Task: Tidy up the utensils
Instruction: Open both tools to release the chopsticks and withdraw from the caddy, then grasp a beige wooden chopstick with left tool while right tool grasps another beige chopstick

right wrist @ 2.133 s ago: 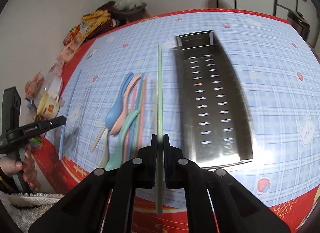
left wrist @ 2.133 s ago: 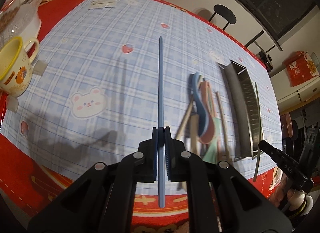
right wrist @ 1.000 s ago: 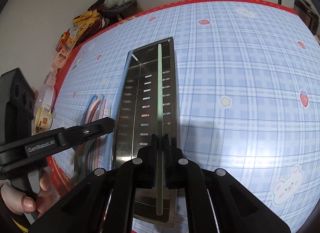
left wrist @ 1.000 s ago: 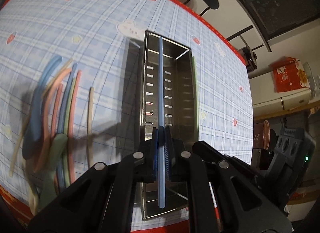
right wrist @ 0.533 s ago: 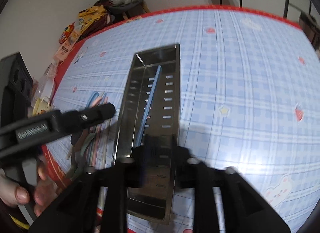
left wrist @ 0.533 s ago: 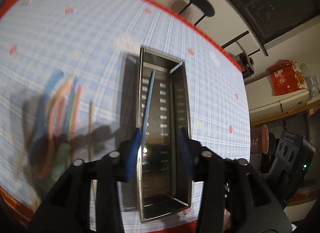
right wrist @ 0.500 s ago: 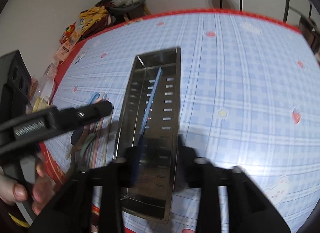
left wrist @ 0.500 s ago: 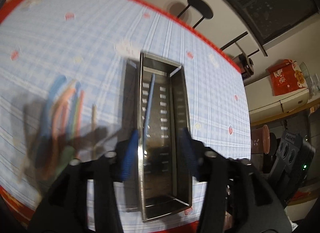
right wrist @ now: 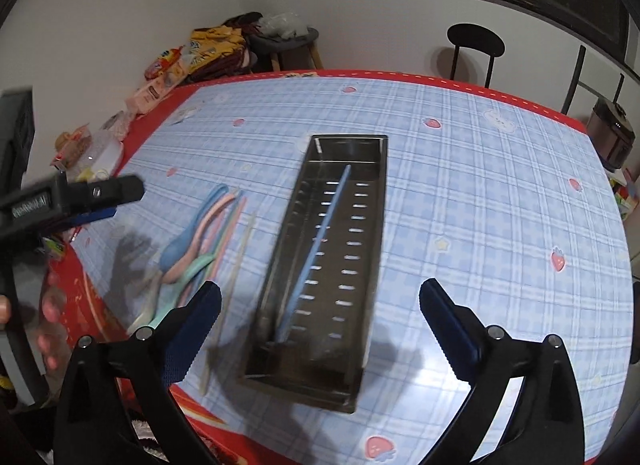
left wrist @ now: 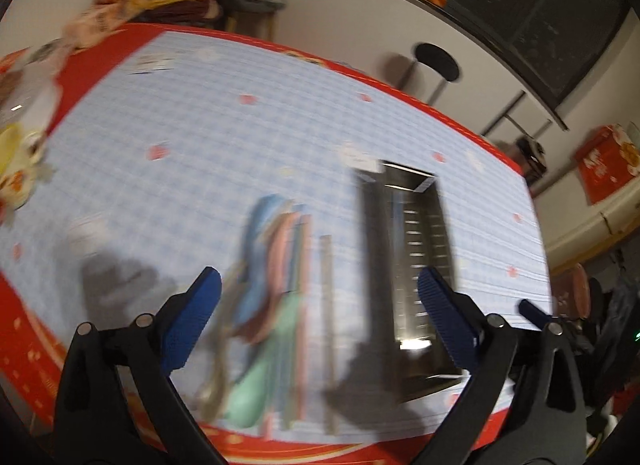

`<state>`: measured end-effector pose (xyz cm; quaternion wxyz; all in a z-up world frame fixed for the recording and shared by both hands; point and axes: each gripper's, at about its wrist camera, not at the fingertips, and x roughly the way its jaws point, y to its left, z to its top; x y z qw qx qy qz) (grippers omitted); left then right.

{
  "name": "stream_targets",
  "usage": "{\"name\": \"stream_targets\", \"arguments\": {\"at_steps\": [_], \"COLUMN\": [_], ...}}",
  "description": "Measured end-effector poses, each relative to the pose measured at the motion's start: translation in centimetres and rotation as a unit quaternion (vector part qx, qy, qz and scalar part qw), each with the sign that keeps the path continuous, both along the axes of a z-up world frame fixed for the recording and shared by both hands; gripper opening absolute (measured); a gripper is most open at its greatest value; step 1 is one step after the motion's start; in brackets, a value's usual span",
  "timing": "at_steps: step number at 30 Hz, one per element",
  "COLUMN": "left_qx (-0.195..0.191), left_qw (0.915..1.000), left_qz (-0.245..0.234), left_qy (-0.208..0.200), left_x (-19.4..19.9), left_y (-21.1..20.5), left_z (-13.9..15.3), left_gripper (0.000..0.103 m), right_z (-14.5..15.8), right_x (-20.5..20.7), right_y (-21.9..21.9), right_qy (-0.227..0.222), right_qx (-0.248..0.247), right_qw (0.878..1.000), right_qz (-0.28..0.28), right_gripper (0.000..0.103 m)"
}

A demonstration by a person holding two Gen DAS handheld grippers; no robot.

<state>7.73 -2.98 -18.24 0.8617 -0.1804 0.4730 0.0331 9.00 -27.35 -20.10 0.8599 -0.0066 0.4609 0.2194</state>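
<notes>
A long steel tray (right wrist: 372,193) lies on the plaid tablecloth and holds a blue chopstick (right wrist: 316,257) lying slantwise; the green chopstick cannot be made out in it. Left of the tray lies a pile of pastel spoons and chopsticks (right wrist: 200,241), blurred in the left wrist view (left wrist: 276,265). The tray also shows in the left wrist view (left wrist: 444,225). My right gripper (right wrist: 320,329) is open and empty above the tray's near end. My left gripper (left wrist: 318,325) is open and empty above the near end of the pile; it also shows in the right wrist view (right wrist: 92,201).
A yellow mug (left wrist: 12,169) and snack packets (right wrist: 168,85) sit at the table's left edge. A black stool (right wrist: 474,45) stands beyond the far edge. A dark cooker (right wrist: 610,137) stands off the right side. The table's red border (right wrist: 208,413) runs below the grippers.
Both grippers opened and let go of their chopsticks over the tray. The left gripper has swung left and back, from over the tray to over the utensil pile. The right gripper has drawn back.
</notes>
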Motion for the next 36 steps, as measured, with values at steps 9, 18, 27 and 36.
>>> {"name": "stream_targets", "arguments": {"at_steps": [9, 18, 27, 36], "left_qx": [0.034, 0.035, 0.025, 0.027], "left_qw": [0.9960, 0.9964, 0.9963, 0.9762], "left_qz": [0.065, 0.039, -0.066, -0.206], "left_qy": [0.052, 0.066, 0.048, 0.062], "left_x": [-6.0, -6.8, -4.7, -2.2], "left_y": [6.0, 9.2, 11.8, 10.8], "left_z": [-2.8, -3.8, -4.3, -8.1], "left_gripper": [0.097, 0.097, 0.095, 0.053], "right_z": [-1.1, -1.4, -2.0, -3.6], "right_x": [-1.1, -2.0, -2.5, -3.5], "right_y": [2.8, 8.6, 11.2, 10.3], "right_qy": [0.009, 0.021, 0.057, 0.091], "right_qx": [0.052, 0.044, 0.031, -0.005], "right_qw": [0.999, 0.998, 0.998, 0.993], "right_qz": [0.006, 0.029, -0.021, -0.071], "right_gripper": [0.097, 0.097, 0.097, 0.050]}}
